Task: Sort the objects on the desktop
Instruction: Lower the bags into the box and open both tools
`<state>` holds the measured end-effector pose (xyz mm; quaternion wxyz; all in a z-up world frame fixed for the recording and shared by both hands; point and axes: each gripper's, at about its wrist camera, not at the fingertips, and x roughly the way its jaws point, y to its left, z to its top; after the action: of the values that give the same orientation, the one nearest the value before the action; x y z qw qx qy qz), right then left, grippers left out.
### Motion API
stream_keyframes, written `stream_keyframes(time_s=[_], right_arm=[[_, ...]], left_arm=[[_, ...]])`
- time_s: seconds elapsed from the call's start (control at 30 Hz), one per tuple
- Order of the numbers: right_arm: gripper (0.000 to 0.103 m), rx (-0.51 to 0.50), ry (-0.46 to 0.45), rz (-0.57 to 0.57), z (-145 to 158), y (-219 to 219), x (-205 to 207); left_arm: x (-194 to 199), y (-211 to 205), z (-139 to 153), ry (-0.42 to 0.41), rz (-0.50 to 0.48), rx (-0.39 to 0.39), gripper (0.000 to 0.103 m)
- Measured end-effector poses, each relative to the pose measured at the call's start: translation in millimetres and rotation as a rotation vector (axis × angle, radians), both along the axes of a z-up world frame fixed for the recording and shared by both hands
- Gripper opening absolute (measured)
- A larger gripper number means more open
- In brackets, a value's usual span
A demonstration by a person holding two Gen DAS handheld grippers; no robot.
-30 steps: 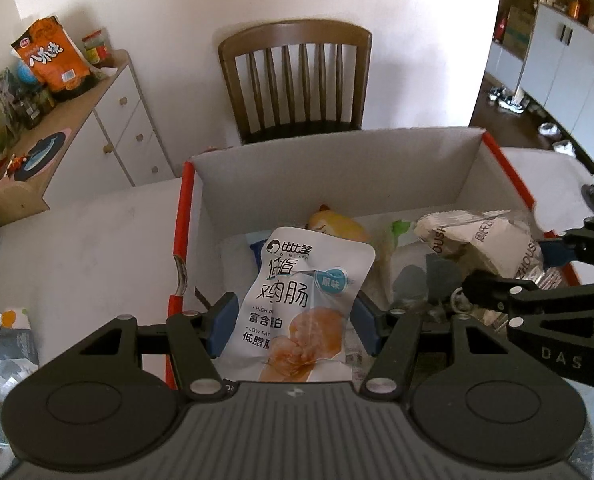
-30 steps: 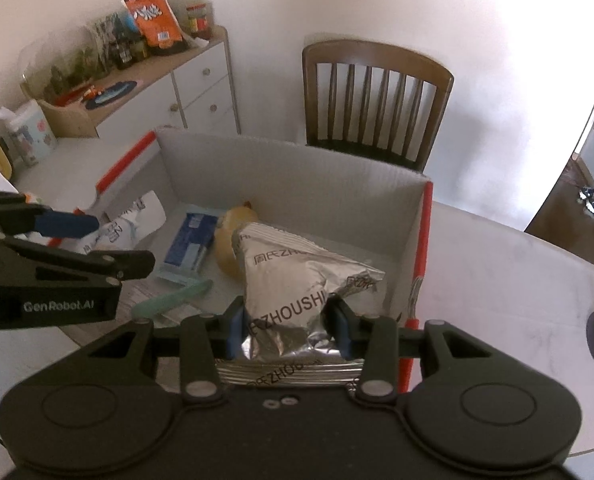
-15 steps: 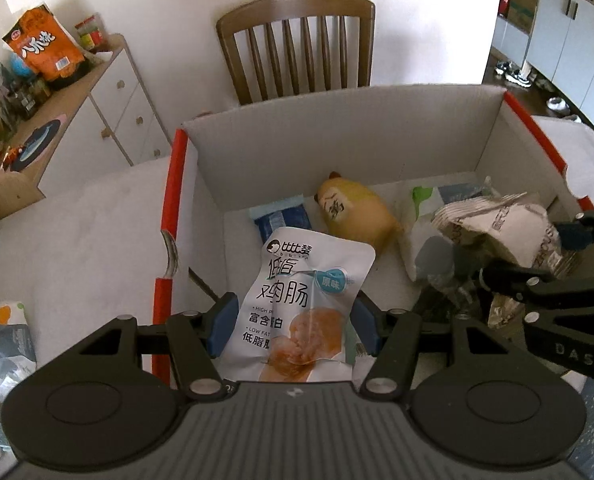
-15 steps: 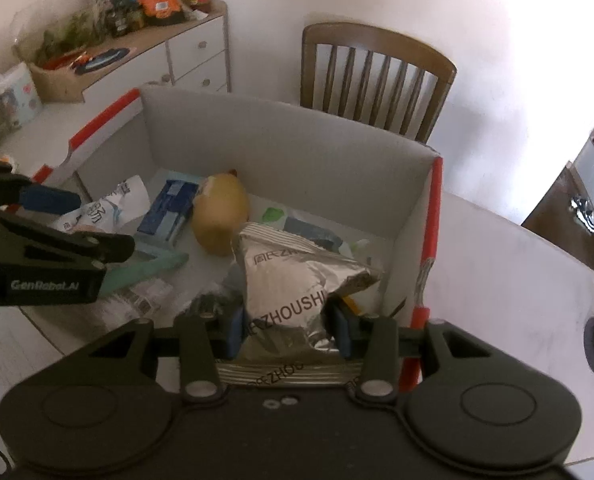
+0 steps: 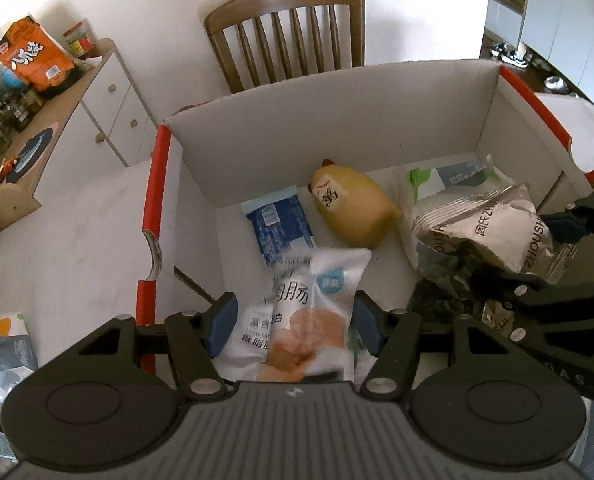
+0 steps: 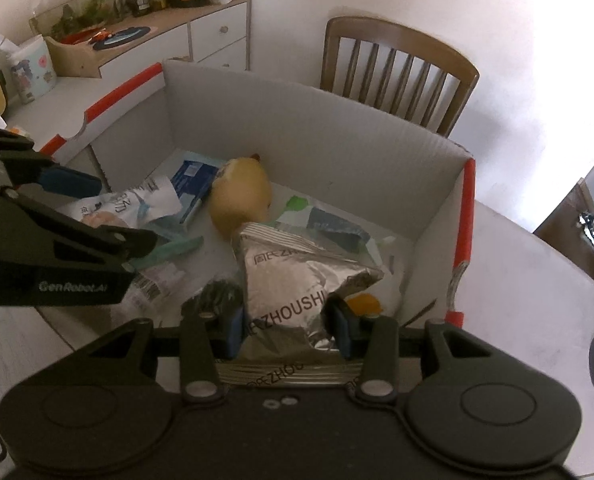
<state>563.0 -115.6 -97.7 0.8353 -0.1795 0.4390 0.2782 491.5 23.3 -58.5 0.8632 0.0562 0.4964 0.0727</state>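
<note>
Silver snack bag sits clamped in right gripper.

Our left gripper: jaws parted, pads clear of contact. Our right gripper: jaws clamped on a load. We hold both side by side.
</note>
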Motion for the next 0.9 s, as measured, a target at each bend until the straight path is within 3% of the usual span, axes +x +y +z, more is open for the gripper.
stream_keyframes(time_s=[0.43,0.9], right_arm=[[0.052,0.014,-0.010,0.012,10,-6,-6],[0.056,0.050,-0.047,0.003,47,-32,-20]], left_arm=[[-7,-2,9,-0.021,-0.011,-0.054,0.067],[-31,-10,45,-0.082,-0.021,-0.089,0.067]])
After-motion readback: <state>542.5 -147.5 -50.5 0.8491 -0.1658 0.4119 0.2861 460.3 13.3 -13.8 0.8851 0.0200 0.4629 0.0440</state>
